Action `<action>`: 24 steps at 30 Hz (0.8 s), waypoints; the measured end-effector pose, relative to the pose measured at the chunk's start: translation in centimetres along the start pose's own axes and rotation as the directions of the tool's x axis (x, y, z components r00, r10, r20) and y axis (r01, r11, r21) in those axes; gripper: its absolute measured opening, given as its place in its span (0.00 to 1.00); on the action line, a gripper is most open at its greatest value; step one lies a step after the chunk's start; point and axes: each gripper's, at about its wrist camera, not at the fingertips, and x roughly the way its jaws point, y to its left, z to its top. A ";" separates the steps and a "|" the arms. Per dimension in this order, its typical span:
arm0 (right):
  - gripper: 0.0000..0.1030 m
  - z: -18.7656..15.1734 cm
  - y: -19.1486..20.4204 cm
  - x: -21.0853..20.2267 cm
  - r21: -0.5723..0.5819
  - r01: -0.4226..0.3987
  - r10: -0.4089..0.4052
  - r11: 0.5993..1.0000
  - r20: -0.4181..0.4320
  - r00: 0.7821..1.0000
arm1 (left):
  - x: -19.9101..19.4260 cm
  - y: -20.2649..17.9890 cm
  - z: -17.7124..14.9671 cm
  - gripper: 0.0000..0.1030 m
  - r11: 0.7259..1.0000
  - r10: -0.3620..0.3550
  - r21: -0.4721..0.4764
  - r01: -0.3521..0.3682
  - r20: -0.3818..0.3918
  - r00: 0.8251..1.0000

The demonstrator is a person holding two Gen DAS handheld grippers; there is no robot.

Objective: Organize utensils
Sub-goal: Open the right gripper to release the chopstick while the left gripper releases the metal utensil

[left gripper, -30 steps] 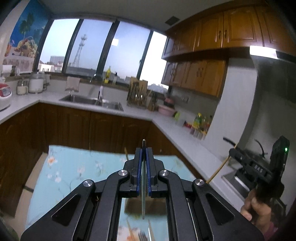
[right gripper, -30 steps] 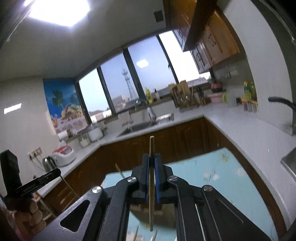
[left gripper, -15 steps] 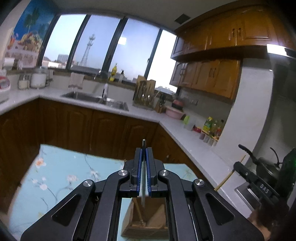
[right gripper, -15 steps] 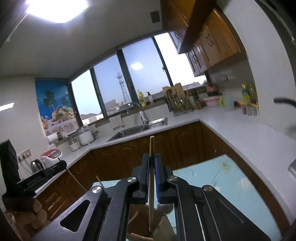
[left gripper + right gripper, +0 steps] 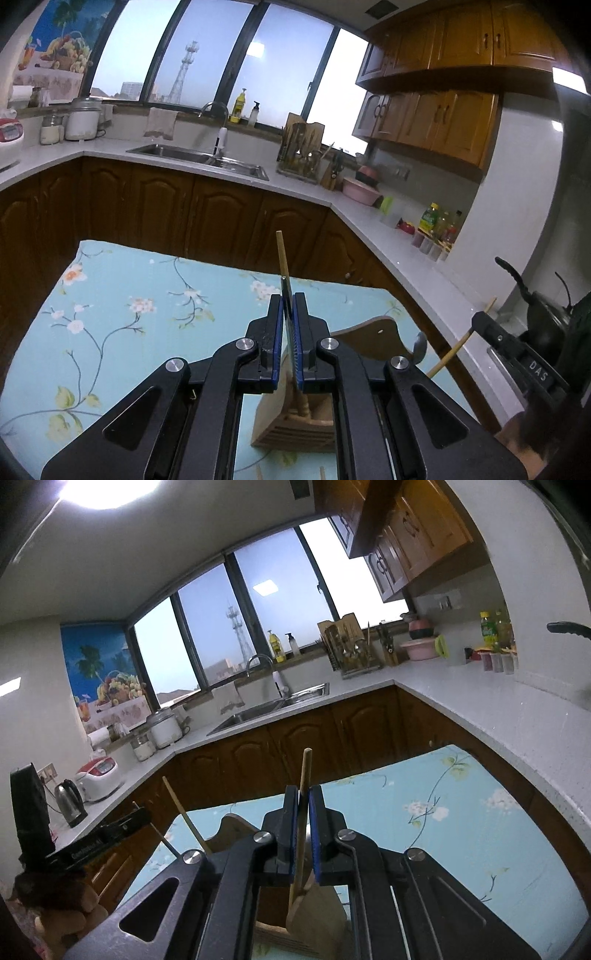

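Observation:
A wooden utensil holder stands on the floral blue tablecloth; it also shows in the right wrist view. My left gripper is shut on a thin metal utensil handle held upright above the holder. A wooden stick rises behind it. My right gripper is shut on a wooden utensil, whose lower end reaches into the holder. The right gripper also appears at the left wrist view's right edge.
Wooden cabinets and a white L-shaped counter surround the table. A sink, a knife block, bottles and a kettle sit on the counter. More utensils lie at the table's front edge.
Both grippers have tilted downward toward the holder, which now shows more fully below the fingers. The utensils stay clamped in both grippers.

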 end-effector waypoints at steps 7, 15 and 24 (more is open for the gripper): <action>0.06 0.3 0.1 0.2 0.003 0.006 -0.006 1.000 -0.025 1.000 | 0.1 -0.3 0.4 0.05 1.000 0.004 0.002 -0.004 -0.017 1.000; 0.14 0.7 -0.2 0.3 0.025 -0.003 0.004 1.000 -0.050 0.999 | -0.3 -0.2 0.7 0.22 1.000 0.006 -0.015 -0.006 -0.038 0.999; 0.75 1.2 -0.5 -3.5 0.043 -0.032 0.031 0.999 0.022 0.999 | -5.0 1.0 -0.6 0.70 0.998 0.042 -0.056 -0.042 0.010 0.999</action>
